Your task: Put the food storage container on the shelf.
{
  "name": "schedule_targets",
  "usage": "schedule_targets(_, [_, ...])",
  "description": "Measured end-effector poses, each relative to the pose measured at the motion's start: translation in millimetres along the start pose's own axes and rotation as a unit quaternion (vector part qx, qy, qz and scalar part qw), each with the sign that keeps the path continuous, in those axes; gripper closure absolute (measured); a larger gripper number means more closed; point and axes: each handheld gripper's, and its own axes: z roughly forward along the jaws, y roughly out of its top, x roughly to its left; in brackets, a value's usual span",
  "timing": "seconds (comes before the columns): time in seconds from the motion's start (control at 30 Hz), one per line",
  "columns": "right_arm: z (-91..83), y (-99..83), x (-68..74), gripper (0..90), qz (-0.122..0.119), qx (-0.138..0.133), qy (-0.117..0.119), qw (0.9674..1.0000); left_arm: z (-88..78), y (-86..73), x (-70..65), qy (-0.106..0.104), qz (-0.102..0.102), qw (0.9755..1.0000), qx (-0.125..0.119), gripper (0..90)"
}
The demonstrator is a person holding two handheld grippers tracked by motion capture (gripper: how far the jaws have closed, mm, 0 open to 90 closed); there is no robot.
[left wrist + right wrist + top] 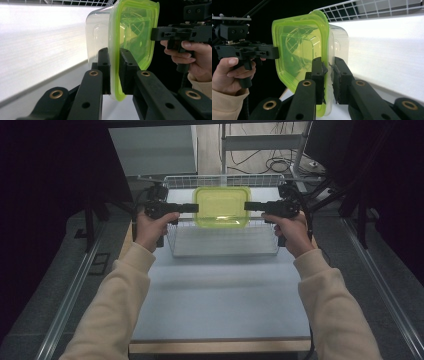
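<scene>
Green-lidded container (222, 206) hangs over the wire basket (223, 242), both grippers' jaws pinched on opposite lid rims. Looks light, thin, slick plastic, so the rims seem the best hold.

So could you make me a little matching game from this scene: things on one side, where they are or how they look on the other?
Things:
1. lid
2. wire basket
3. left claw
4. right claw

Descriptions:
A. white mesh, standing on the table
B. clamped on the container's left rim
C. yellow-green, see-through
D. clamped on the container's right rim

Pairs: 1-C, 2-A, 3-B, 4-D
</scene>
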Motion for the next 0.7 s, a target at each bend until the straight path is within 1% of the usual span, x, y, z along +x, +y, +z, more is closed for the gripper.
schedule_targets(0.07, [0.0,6.3,-0.7,80.5,-0.001,-0.002,-0.007,1.0,3.3,4.5,2.3,-0.004,-0.002,1.0,-0.002,81.0])
schedule_targets(0.13, [0.0,8.3,-1.6,80.5,0.001,-0.003,-0.008,1.0,4.3,5.8,3.6,-0.004,0.0,1.0,0.001,81.0])
schedule_targets(0.2, [1.2,13.1,-3.7,80.5,0.001,-0.003,-0.012,0.9999,7.1,8.1,5.6,-0.003,-0.004,1.0,-0.001,80.9])
schedule_targets(0.23, [1.8,14.6,-4.4,80.4,0.001,-0.002,-0.015,0.9999,9.0,11.0,8.4,0.0,0.0,1.0,0.004,80.9])
schedule_targets(0.27, [3.0,15.9,-5.5,80.4,-0.001,-0.002,-0.017,0.9999,10.6,12.7,9.1,0.004,-0.003,1.0,0.001,80.8])
schedule_targets(0.3, [4.2,18.1,-6.3,80.4,0.002,-0.001,-0.017,0.9999,12.2,14.7,10.6,0.007,-0.001,1.0,0.004,80.8])
schedule_targets(0.33, [5.5,20.2,-7.7,80.4,0.004,-0.001,-0.019,0.9998,14.2,16.7,11.5,0.01,-0.005,0.9999,0.003,80.7])
schedule_targets(0.43, [9.5,25.5,-12.4,80.3,0.009,0.001,-0.025,0.9997,18.8,21.3,14.2,0.021,-0.007,0.9997,0.007,80.5])
schedule_targets(0.47, [9.5,25.5,-12.4,80.3,0.009,0.001,-0.025,0.9997,18.8,21.3,14.2,0.021,-0.007,0.9997,0.007,80.5])
schedule_targets(0.5, [11.2,27.4,-16.0,80.2,0.014,0.001,-0.028,0.9995,21.2,23.4,13.9,0.024,-0.007,0.9996,0.008,80.4])
schedule_targets(0.6, [12.3,28.6,-21.6,80.0,0.023,0.001,-0.028,0.9993,23.7,26.1,13.7,0.024,-0.007,0.9997,0.008,80.4])
schedule_targets(0.7, [14.1,28.9,-25.3,79.9,0.031,-0.001,-0.027,0.9992,25.7,27.6,16.5,0.027,-0.005,0.9996,0.013,80.5])
